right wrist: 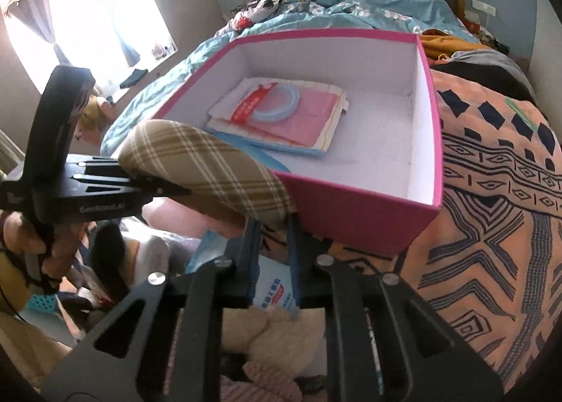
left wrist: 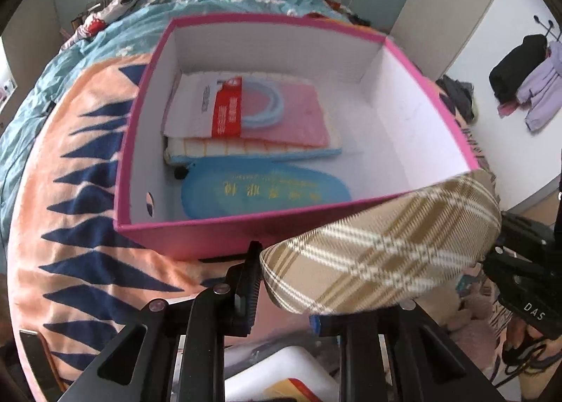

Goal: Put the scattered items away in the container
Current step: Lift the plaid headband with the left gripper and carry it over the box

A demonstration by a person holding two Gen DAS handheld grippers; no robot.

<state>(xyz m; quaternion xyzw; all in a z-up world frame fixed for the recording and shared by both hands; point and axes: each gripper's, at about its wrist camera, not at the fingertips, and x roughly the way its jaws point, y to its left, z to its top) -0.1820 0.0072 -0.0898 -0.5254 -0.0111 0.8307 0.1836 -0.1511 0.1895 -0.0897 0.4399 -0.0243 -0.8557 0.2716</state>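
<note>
Left claw: you hold it clamped on near end of plaid slipper, toe raised toward pink box. Grip at one end leaves other end free for second claw.
Slipper: spans between both claws, just outside box near wall, partly overlapping rim; not yet inside.
Box: sits on bed blanket, holds folded cloth stack and blue insole; right half of floor bare, likely drop zone.
Right claw: fingers close together just under slipper's other end; whether pads pinch it, cannot tell.
</note>
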